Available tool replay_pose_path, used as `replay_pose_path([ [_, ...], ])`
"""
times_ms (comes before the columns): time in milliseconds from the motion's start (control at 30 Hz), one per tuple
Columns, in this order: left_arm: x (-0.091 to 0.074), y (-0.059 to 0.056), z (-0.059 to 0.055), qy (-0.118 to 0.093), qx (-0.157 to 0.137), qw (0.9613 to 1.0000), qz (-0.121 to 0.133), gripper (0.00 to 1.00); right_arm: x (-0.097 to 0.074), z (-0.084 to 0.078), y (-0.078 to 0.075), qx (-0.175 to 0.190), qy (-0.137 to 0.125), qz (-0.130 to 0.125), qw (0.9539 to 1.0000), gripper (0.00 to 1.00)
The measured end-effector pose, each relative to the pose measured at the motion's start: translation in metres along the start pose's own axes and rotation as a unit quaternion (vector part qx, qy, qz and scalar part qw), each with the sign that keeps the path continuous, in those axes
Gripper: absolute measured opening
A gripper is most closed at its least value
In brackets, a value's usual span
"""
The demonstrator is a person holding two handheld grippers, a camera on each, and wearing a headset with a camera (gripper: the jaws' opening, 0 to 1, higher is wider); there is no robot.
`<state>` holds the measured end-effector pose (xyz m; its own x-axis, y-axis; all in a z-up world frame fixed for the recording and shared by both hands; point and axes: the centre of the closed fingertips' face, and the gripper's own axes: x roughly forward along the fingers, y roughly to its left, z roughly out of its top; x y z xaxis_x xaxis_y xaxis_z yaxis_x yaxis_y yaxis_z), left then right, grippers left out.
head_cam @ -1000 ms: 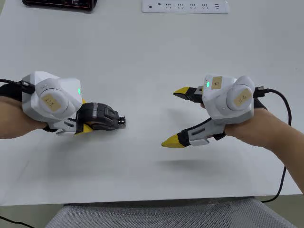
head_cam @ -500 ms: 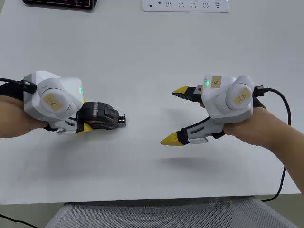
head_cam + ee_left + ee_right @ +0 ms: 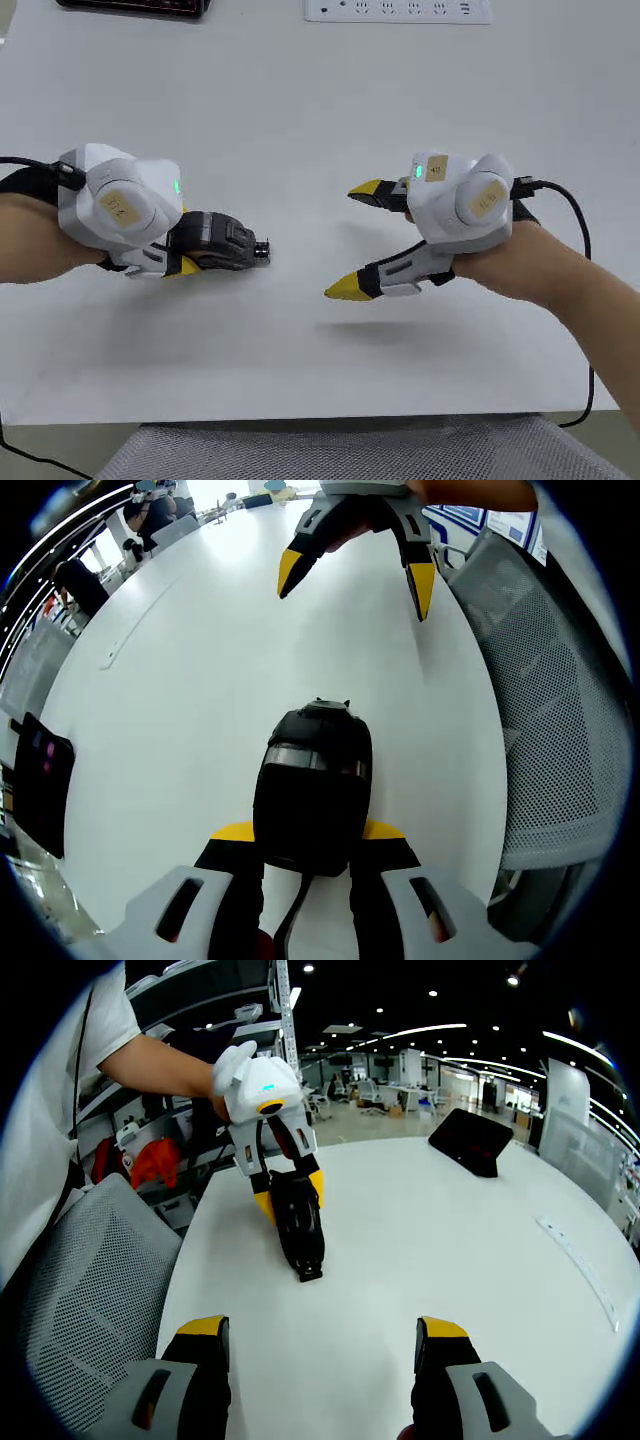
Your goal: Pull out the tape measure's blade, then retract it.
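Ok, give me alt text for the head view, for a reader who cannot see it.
The left gripper clamps a black tape measure lying on a white table, its blade tip pointing toward the right gripper, which hovers apart from it with jaws wide open. A white power strip lies at the table's far edge.

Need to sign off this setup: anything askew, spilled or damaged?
Nothing stands out. The tape measure lies on the table, blade in, clamped by the left gripper; the right gripper is open, apart from it.
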<state>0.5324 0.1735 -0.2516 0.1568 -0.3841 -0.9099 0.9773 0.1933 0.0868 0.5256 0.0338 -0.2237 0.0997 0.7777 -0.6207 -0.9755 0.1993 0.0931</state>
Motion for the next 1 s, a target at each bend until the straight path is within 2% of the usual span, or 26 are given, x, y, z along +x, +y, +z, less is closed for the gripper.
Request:
replay_pose_path([
  [267, 0.000, -0.001, 0.000, 0.003, 0.000, 1.0000, -0.002, 0.28, 0.014, 0.003, -0.001, -0.005, 0.001, 0.009, 0.9999, 0.72],
  [467, 0.000, -0.001, 0.000, 0.005, 0.001, 1.0000, -0.003, 0.28, 0.025, 0.006, 0.004, -0.009, 0.002, 0.019, 0.9998, 0.70],
  [1000, 0.000, 0.000, 0.000, 0.007, 0.002, 1.0000, -0.005, 0.28, 0.043, 0.009, 0.003, -0.017, 0.001, 0.031, 0.9994, 0.60],
])
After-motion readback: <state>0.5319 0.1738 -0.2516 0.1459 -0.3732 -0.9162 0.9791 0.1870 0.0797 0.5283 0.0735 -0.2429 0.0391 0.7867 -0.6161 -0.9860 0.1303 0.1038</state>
